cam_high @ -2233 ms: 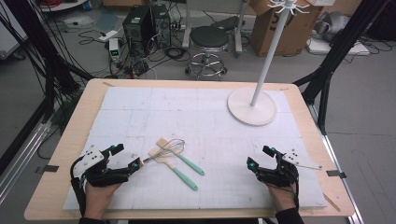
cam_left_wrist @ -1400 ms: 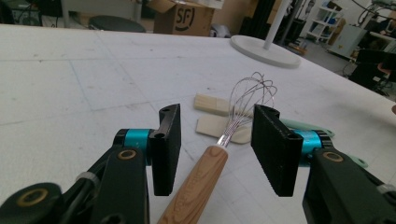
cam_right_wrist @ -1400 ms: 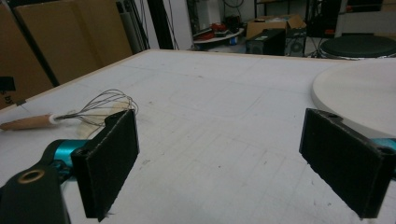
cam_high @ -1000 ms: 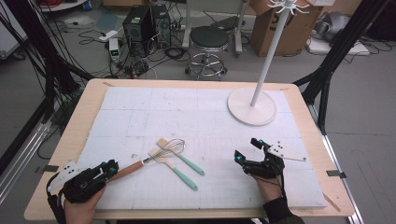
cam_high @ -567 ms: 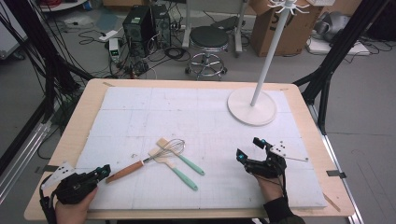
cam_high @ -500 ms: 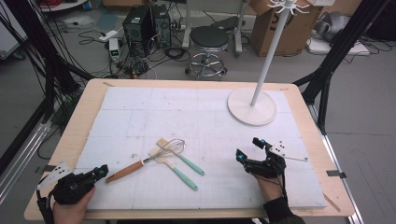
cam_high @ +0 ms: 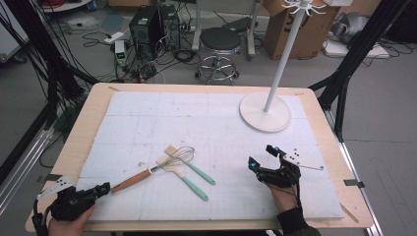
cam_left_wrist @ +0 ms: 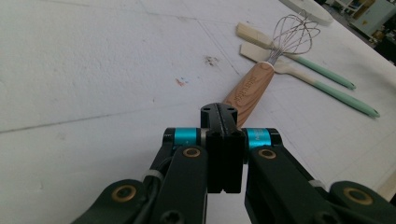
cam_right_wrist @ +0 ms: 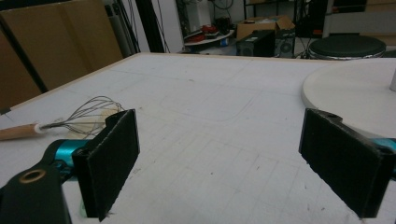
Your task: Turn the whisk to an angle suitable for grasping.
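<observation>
Your left gripper (cam_high: 102, 188): closed, empty, just short of whisk (cam_high: 156, 168) handle. Your right gripper (cam_high: 264, 158): wide open, empty.

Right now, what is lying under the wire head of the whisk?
Under the whisk lie two spatulas with pale blades and green handles. Its wires cross their blades; whether they touch the blades I cannot tell.
</observation>
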A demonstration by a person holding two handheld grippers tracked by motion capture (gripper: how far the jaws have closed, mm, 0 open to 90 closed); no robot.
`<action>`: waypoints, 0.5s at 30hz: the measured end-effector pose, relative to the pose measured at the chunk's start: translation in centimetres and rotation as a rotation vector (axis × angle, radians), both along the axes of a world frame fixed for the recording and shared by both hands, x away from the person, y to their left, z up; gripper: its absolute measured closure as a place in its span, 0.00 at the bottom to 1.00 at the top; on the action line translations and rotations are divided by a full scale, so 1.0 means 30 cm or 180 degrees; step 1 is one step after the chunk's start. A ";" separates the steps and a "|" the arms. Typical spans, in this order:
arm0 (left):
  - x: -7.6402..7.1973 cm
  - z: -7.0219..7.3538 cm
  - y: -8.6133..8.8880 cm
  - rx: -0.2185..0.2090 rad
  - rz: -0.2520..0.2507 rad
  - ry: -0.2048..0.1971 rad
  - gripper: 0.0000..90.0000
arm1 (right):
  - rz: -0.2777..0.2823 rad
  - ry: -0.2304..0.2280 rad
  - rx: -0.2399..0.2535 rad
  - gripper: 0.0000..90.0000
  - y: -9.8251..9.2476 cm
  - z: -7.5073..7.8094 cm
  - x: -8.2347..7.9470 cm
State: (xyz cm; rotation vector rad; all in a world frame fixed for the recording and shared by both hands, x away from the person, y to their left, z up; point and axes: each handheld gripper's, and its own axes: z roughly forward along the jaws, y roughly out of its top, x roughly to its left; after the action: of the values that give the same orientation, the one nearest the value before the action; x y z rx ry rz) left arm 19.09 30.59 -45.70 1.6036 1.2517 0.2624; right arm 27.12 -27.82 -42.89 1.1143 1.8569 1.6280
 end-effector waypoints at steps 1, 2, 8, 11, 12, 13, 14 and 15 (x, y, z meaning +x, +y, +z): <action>0.002 -0.001 -0.002 -0.0002 0.0015 0.0039 1.00 | -0.0001 0.0001 0.0003 0.13 -0.001 0.001 -0.001; 0.004 -0.001 -0.005 -0.0016 0.0014 0.0069 1.00 | -0.0003 -0.0018 0.0000 0.13 -0.003 0.001 0.001; 0.003 -0.006 -0.009 -0.0023 0.0107 0.0219 1.00 | -0.0024 -0.0020 0.0017 0.13 -0.010 0.002 -0.002; -0.005 -0.014 -0.007 -0.0040 0.0179 0.0261 1.00 | -0.0025 -0.0007 0.0014 0.13 -0.013 0.002 -0.003; -0.009 -0.018 -0.006 -0.0069 0.0204 0.0279 1.00 | -0.0029 0.0006 0.0023 0.13 -0.013 0.002 -0.005; -0.011 -0.022 -0.003 -0.0093 0.0188 0.0293 1.00 | -0.0033 0.0005 0.0024 0.13 -0.014 0.002 -0.005; -0.015 -0.027 -0.003 -0.0122 0.0183 0.0309 1.00 | -0.0035 0.0007 0.0030 0.13 -0.014 0.002 -0.005; -0.017 -0.031 -0.006 -0.0111 0.0198 0.0317 1.00 | -0.0037 0.0009 0.0023 0.13 -0.014 0.002 -0.004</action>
State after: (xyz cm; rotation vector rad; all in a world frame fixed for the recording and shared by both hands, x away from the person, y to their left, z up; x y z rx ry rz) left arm 18.58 30.42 -46.63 1.5658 1.3768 0.2005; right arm 26.98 -28.23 -42.83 1.1288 1.8444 1.6289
